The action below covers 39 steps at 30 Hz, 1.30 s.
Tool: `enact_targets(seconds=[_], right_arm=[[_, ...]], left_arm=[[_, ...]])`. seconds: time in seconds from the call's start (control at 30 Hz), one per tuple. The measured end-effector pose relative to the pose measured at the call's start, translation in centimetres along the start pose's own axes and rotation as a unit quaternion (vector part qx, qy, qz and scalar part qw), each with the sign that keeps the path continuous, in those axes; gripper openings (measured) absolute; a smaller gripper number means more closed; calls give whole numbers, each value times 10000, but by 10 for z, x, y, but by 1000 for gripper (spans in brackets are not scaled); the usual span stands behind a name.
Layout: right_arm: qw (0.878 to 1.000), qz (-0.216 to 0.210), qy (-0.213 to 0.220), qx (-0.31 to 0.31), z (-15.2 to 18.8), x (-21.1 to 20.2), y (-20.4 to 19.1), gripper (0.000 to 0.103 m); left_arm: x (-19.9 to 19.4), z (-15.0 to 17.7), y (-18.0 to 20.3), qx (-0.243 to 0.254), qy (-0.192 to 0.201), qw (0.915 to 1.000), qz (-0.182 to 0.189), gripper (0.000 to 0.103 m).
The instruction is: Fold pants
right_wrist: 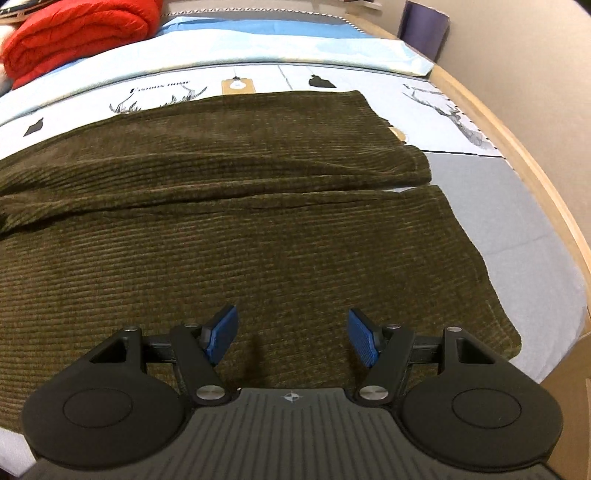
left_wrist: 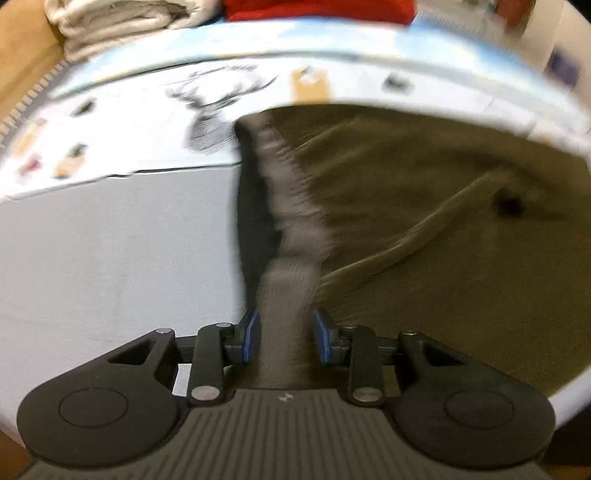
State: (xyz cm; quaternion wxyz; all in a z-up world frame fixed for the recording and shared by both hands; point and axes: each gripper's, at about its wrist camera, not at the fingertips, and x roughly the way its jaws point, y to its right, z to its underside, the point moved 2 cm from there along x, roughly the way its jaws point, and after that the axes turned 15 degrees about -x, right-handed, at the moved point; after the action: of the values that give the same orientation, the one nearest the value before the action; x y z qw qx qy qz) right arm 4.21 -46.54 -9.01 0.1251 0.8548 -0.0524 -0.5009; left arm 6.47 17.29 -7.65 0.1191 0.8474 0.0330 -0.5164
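Note:
Olive-brown corduroy pants [left_wrist: 424, 221] lie spread on a bed. In the left wrist view my left gripper [left_wrist: 286, 339] is shut on the grey ribbed waistband [left_wrist: 291, 258], which rises off the sheet in a lifted ridge; the view is blurred. In the right wrist view the two pant legs [right_wrist: 258, 240] lie flat side by side, hems toward the right. My right gripper [right_wrist: 291, 336] hangs open just above the nearer leg with nothing between its blue pads [right_wrist: 221, 332].
The bed carries a pale blue-grey sheet [left_wrist: 110, 240] with deer prints. A folded red blanket [right_wrist: 74, 33] and a white folded cloth [left_wrist: 122, 22] lie at the far side. A wooden bed frame [right_wrist: 535, 177] runs along the right, with a purple object [right_wrist: 421, 26] beyond it.

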Motion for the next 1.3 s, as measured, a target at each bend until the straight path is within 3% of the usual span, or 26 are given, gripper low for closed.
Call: enact_targets(seconds=[0.1,0.17,0.2,0.23,0.37,0.53,0.77,1.0,1.07,1.13,1.2,1.27,1.3], right_arm=[[9999,-3,-7,-126,-4,2,-6,67],[9998,-12,37,-214,-8,0,-11,67],[9996,-19,70,-258,-9,-1,-13,67],[9995,-17,109,-310,-11,-2,-16,67],[9988,63,271,-410,-14,-7,-20,67],[9963,233,774,-275,-22,-26,-16,67],[9916,425,1209,-148,-29,-40,-15,67],[9890,588,1353,-101,-33,-44,-15,67],[9878,635,1419,-82,-35,-45,-16,67],[9868,699,1456,-77,-37,-45,-16,65],[9855,703,1545,-22,-39,-46,-14,58],[9851,517,1641,93,-41,-47,-10,37],[9853,408,1650,163,-43,-45,-8,32]], left_arm=[[5,5,8,111,-287,9988,375,36],[20,13,9,311,-669,9972,68,36],[33,19,6,347,-965,9943,-280,30],[38,21,4,396,-1067,9928,-370,28],[25,19,13,522,-752,9954,-279,31],[5,9,22,311,-221,9991,160,49],[7,-7,33,-5,193,9997,-115,61],[6,-30,30,-343,511,9976,-309,61],[1,-34,31,-416,670,9966,-224,46],[1,-38,35,-397,698,9968,-20,0],[7,-46,42,-336,629,9974,48,0],[11,-60,52,-254,716,9971,13,0],[13,-69,56,-299,783,9965,48,0]])
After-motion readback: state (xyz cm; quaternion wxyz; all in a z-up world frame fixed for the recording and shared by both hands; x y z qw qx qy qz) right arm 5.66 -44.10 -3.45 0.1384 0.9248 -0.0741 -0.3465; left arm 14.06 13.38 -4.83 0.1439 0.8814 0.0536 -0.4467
